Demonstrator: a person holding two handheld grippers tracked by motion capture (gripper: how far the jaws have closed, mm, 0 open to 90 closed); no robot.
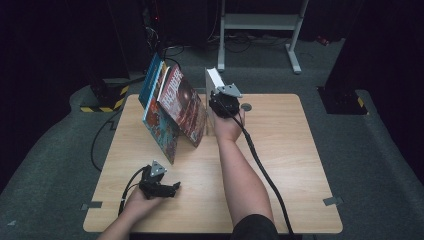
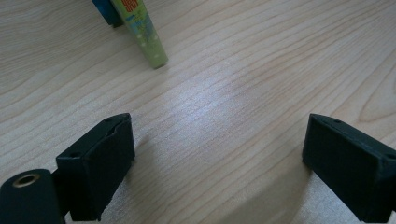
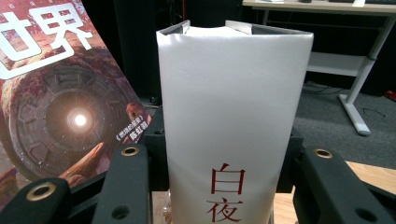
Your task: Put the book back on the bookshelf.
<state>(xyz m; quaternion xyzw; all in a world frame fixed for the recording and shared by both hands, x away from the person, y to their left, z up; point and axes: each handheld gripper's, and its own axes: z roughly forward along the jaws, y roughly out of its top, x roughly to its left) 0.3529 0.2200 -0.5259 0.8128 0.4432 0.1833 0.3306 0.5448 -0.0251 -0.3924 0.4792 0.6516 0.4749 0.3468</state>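
Note:
My right gripper (image 1: 217,98) is shut on a thick white book (image 1: 214,81) with red characters on its spine, which stands upright at the back middle of the wooden table (image 1: 290,165). In the right gripper view both jaws press the sides of the white book (image 3: 233,112). Several books lean together to its left, a red-covered one (image 1: 185,105) nearest and a blue one (image 1: 150,80) behind. My left gripper (image 1: 172,188) lies near the front left of the table, open, with bare wood between its jaws (image 2: 217,158).
A small grey disc (image 1: 245,106) lies on the table just right of my right hand. The right gripper's cable (image 1: 265,170) trails back across the table. A white desk frame (image 1: 260,22) stands on the floor beyond. Lower ends of leaning books (image 2: 144,32) stand ahead of the left gripper.

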